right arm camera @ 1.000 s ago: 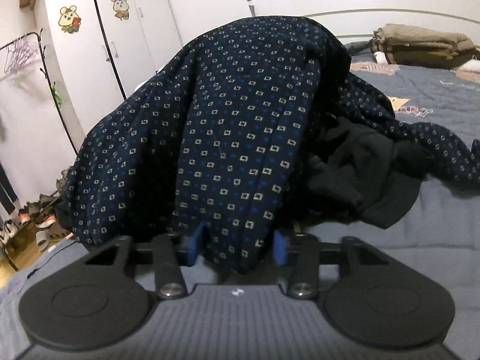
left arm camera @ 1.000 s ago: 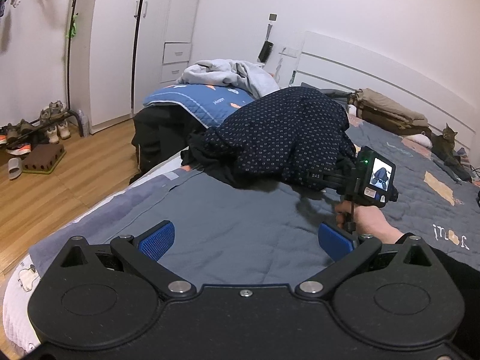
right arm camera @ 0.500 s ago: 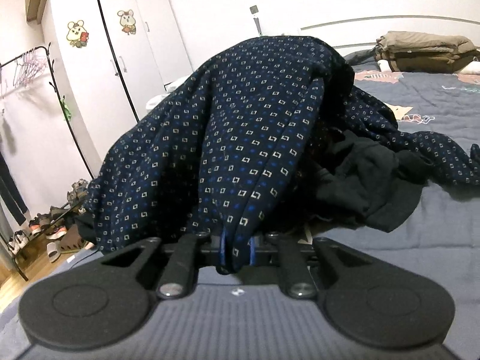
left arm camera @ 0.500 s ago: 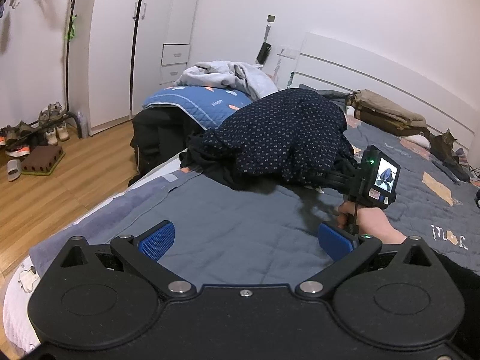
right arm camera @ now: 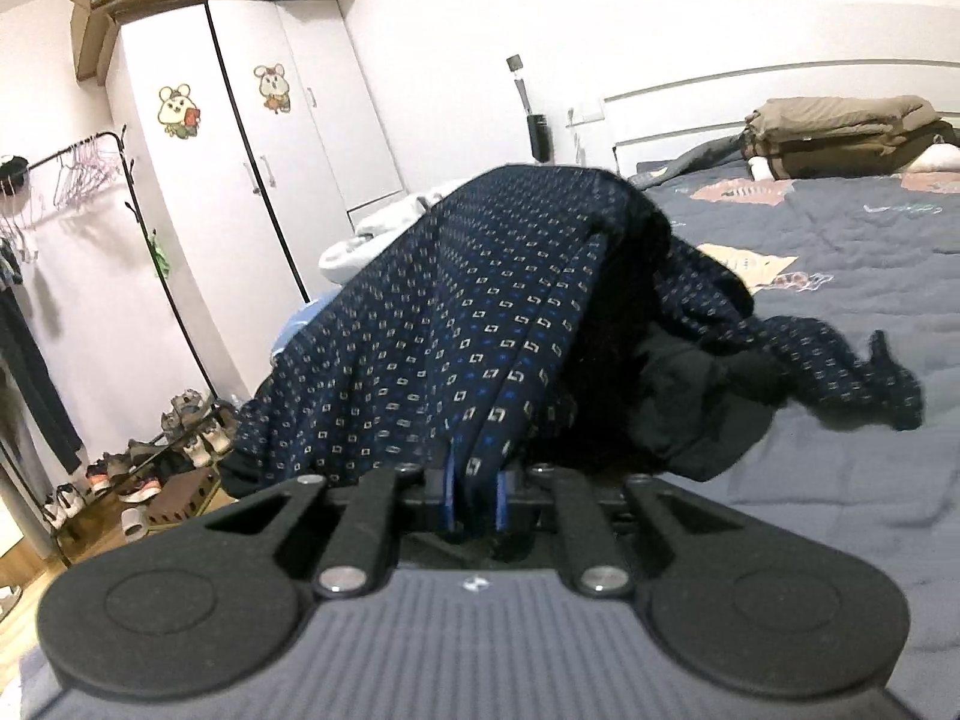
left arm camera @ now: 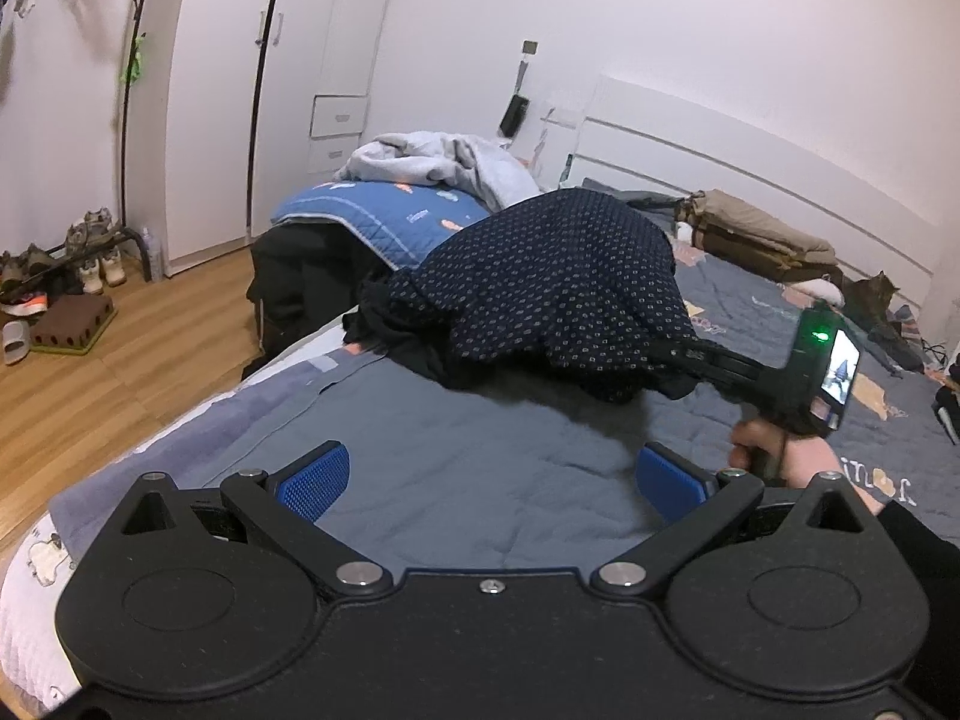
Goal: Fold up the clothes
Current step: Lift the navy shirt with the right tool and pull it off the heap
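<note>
The left gripper [left arm camera: 492, 474] hangs over the bare grey bed [left arm camera: 456, 450] near its left edge, jaws spread wide with nothing between them. Farther up the bed by that edge, the dotted shirt [left arm camera: 558, 294] drapes over a dark heap. On the right, the right gripper [right arm camera: 474, 495] pinches a fold of the shirt's hem, lifted off the bed.

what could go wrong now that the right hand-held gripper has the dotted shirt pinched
1. The right hand-held gripper pinches only a narrow fold of the dotted shirt, so it may slip out under the garment's weight.
2. A black garment lies tangled under the shirt and could get dragged along.
3. The left hand-held gripper is open over bare quilt, so the shirt has one hold only and may bunch up.
</note>
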The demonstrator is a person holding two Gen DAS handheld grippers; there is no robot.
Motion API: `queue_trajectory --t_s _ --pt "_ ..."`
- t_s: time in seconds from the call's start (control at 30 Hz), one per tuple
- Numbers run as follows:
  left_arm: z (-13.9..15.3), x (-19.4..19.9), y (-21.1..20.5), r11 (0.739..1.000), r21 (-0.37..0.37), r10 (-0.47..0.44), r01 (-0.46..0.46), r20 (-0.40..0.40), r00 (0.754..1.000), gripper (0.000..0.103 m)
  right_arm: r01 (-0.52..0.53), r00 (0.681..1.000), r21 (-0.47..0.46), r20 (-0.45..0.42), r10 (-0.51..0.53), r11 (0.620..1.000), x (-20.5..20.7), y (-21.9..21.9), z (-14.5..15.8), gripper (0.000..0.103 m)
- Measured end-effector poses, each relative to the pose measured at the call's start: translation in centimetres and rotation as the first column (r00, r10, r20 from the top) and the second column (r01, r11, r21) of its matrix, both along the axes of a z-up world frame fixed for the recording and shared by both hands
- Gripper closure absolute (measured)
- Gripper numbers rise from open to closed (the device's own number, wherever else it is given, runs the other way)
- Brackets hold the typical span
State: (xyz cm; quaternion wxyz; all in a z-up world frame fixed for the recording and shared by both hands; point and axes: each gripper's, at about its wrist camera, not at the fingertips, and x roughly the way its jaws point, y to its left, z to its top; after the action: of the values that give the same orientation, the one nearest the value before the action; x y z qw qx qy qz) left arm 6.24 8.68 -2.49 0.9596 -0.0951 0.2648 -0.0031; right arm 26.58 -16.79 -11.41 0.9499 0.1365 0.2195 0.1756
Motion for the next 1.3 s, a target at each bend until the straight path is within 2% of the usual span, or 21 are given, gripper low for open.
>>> queue_trajectory --t_s 0.3,0.67,0.73,0.83,0.93,1.1,1.2,1.27,1.3 --pt "0.0 -0.1 -1.3 0.999 0.02 -0.048 0.048 0.0 0.999 0.0 -0.013 1.0 0.022 -0.003 0.013 1.0 -4.2 -2.1 1.4 0.094" --pt "-0.1 -0.2 -1.3 0.998 0.012 -0.066 0.066 0.005 0.998 0.0 -0.019 0.999 0.212 0.044 0.01 0.977 -9.6 -5.3 3.8 0.096" --pt "-0.1 -0.2 -1.3 0.998 0.013 -0.069 0.069 0.007 0.998 0.0 -0.015 0.999 0.263 0.051 0.002 0.965 -10.6 -6.3 4.2 0.097" --pt "-0.1 -0.2 -1.3 0.998 0.003 -0.069 0.069 0.009 0.998 0.0 -0.009 0.997 0.278 0.072 -0.011 0.961 -12.3 -7.8 4.8 0.103" --pt "-0.2 -0.1 -1.6 0.997 0.0 -0.071 0.071 0.006 0.997 0.0 -0.005 0.998 0.25 0.064 -0.011 0.968 -13.3 -8.7 5.0 0.103" --pt "-0.1 -0.2 -2.0 0.996 0.005 -0.086 0.086 0.009 0.996 0.0 0.018 0.999 0.085 -0.035 -0.015 0.996 -13.2 -8.2 3.5 0.102" --pt "-0.1 -0.3 -2.4 0.996 0.006 -0.09 0.09 0.012 0.996 0.0 0.004 0.999 0.048 -0.053 -0.002 0.999 -12.7 -7.6 2.5 0.097" --pt "-0.2 -0.3 -2.5 0.996 0.003 -0.09 0.09 0.011 0.996 0.0 -0.011 0.998 0.007 -0.056 0.011 1.0 -11.9 -6.9 2.0 0.087" --pt "-0.2 -0.2 -2.6 0.996 0.003 -0.089 0.089 0.009 0.996 0.0 -0.012 0.999 -0.014 -0.052 0.012 1.0 -11.4 -6.5 1.7 0.071"
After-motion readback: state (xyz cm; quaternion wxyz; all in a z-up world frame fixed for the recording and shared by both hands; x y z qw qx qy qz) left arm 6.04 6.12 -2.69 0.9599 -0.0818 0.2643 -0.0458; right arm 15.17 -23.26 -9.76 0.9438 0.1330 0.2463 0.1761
